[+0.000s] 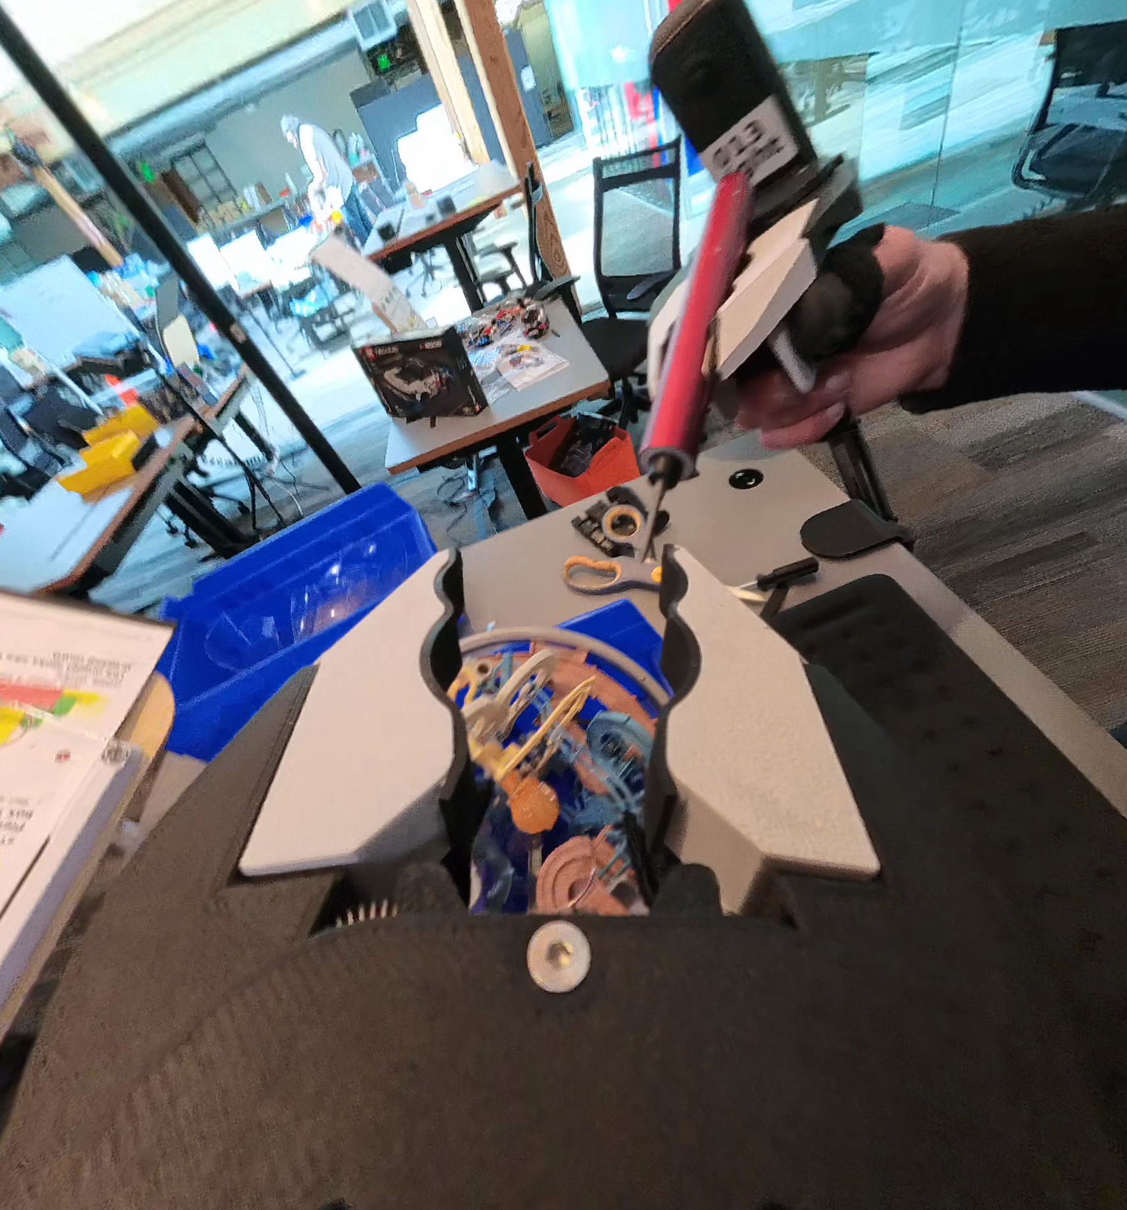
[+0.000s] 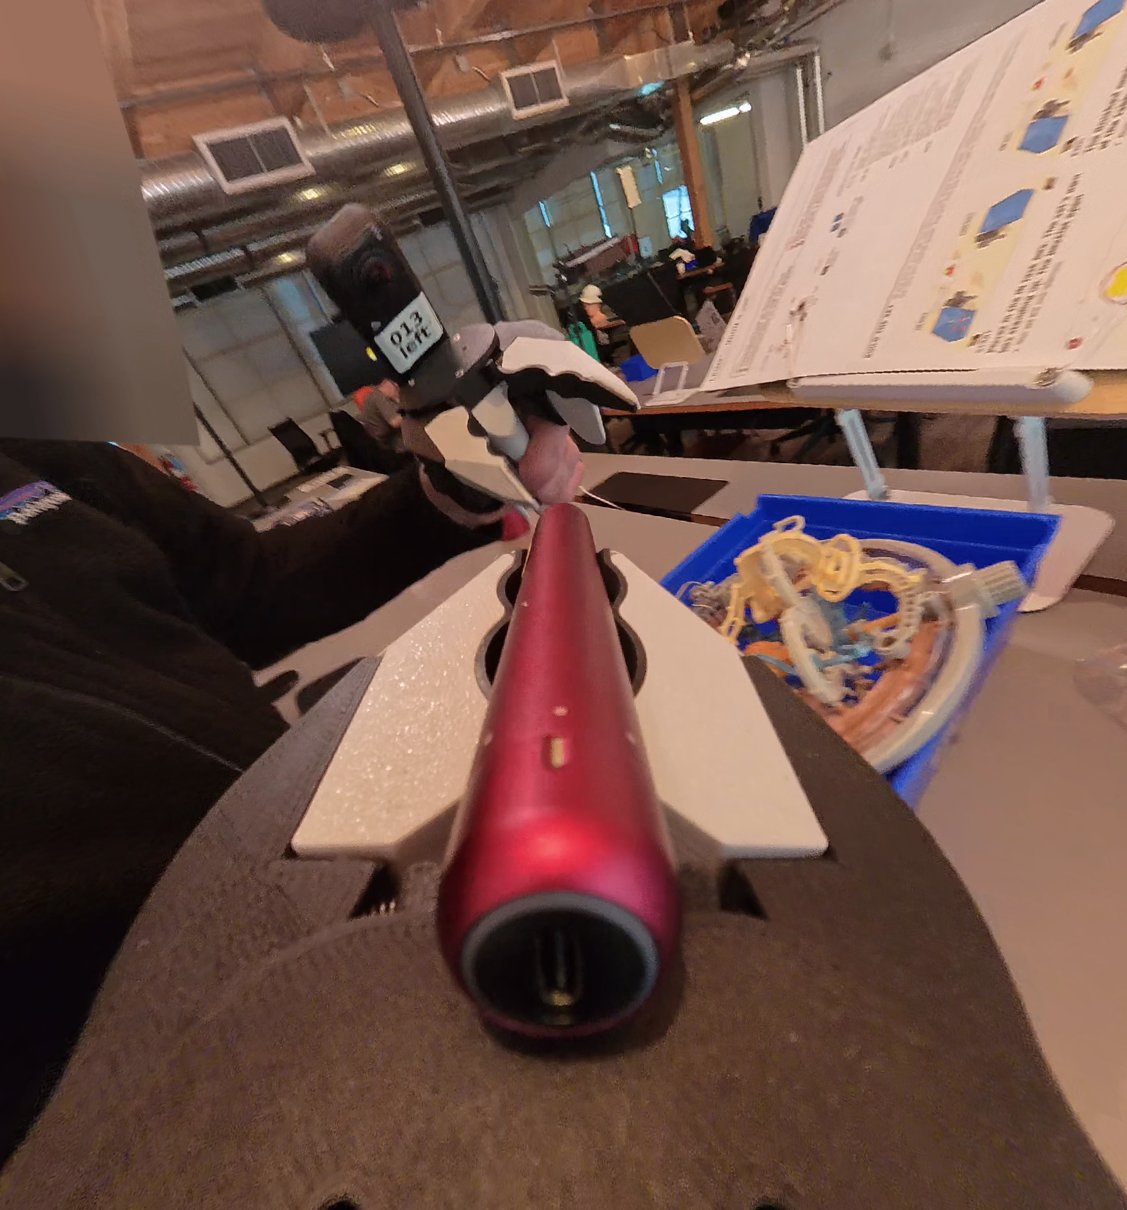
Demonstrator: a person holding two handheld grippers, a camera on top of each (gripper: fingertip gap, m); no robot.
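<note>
Right gripper point(image 2: 557, 576) clamps red screwdriver point(image 2: 557, 753); left gripper point(image 1: 557, 655) spread, empty, above blue bin point(image 1: 620, 632) at table point(image 1: 731, 524) edge.

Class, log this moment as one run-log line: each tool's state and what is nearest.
left tool: open, above blue bin of plastic parts | right tool: shut on red screwdriver | scissors on grey table

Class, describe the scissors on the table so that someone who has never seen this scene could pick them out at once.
Start at the grey table and find the blue bin holding the colourful ball maze. Just beyond that bin's far edge lie the scissors, flat on the tabletop beneath the red screwdriver's tip. Their orange-lined loop handles set them apart from the black parts nearby.
</note>
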